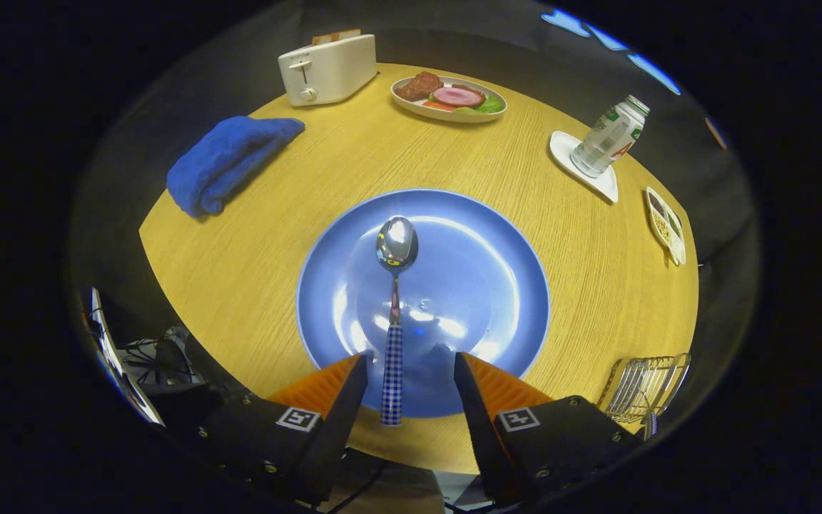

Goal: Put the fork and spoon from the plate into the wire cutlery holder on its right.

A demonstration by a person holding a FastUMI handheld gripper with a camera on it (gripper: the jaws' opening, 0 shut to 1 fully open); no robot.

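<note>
One checked-handled spoon (396, 285) between parted fingers (343, 400)

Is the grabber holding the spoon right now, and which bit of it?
No, nothing is held. The gripper is open; the spoon lies on the blue plate, its checked handle between the jaws, nearer the left one.

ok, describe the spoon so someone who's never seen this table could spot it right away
Start at the big blue plate in the middle of the round wooden table. The spoon lies on it, shiny bowl pointing away, its handle running back between the open gripper fingers, untouched by either. It is the only cutlery on the plate, and its blue-and-white checked handle sets it apart.
</note>
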